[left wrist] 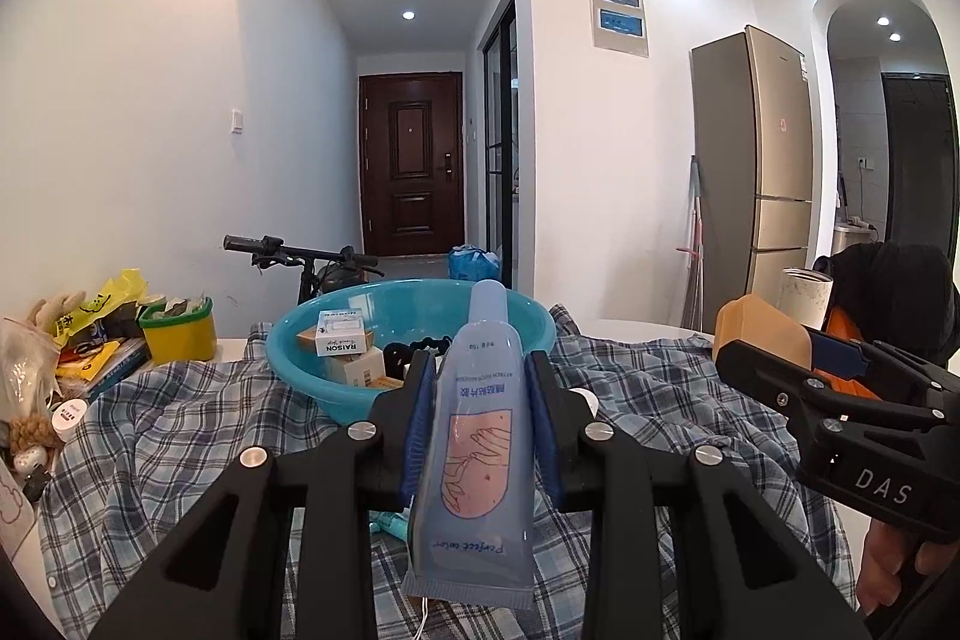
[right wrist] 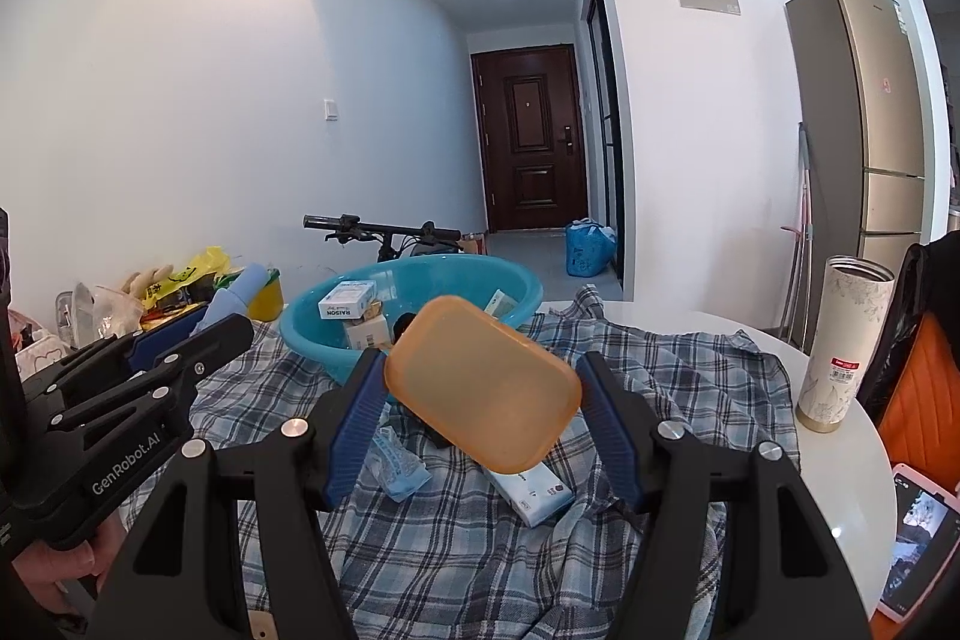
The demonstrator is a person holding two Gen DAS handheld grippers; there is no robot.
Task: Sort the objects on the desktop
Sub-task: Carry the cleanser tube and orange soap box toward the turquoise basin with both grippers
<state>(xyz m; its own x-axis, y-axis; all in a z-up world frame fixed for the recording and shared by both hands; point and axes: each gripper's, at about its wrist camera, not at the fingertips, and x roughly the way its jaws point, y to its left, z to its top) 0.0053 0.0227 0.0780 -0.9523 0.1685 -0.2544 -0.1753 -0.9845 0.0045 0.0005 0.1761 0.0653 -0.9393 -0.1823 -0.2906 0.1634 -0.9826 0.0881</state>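
basin (left wrist: 528, 334) ahead, thermos (right wrist: 840, 346) right

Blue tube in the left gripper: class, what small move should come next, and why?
Probably carry the tube forward over the teal basin and release. The left gripper holds it just short of the rim, and boxes already lie inside.

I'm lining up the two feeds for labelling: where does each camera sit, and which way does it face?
Left wrist: on the left gripper, facing across the plaid cloth to the basin and hallway door; its fingers clamp a blue tube; the right gripper shows at right.
Right wrist: on the right gripper, same heading; it holds an orange case; the left gripper shows at left.
Shared: basin, cloth, door, both grippers.
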